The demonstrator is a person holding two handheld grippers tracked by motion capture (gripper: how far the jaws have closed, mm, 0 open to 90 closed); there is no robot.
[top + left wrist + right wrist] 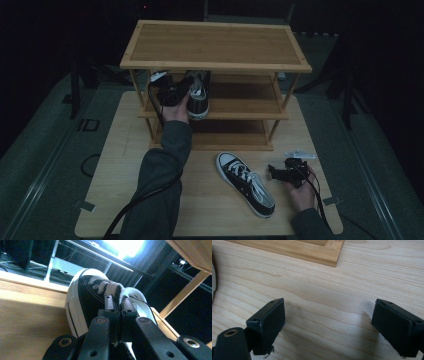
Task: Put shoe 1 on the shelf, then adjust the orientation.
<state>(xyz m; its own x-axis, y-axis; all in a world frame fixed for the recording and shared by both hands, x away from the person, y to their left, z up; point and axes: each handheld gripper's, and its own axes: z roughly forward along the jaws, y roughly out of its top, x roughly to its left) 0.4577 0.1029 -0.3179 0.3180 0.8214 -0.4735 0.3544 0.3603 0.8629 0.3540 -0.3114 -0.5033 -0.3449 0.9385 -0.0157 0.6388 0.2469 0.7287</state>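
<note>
A black sneaker with white toe cap and laces (198, 94) stands on the middle shelf of a wooden rack (215, 64). My left gripper (186, 89) is shut on that sneaker (85, 297), its jaws pinching the collar near the laces. A second matching sneaker (245, 183) lies on the table in front of the rack, toe pointing toward the rack. Just right of it, my right gripper (272, 172) hovers low over the table with its jaws wide apart and nothing between them (328, 322).
The rack has three shelves; its base corner (329, 257) lies ahead of the right gripper. A small white part (300, 154) rests on the table (125, 165) at the right. Dark stands flank the table on a grey floor.
</note>
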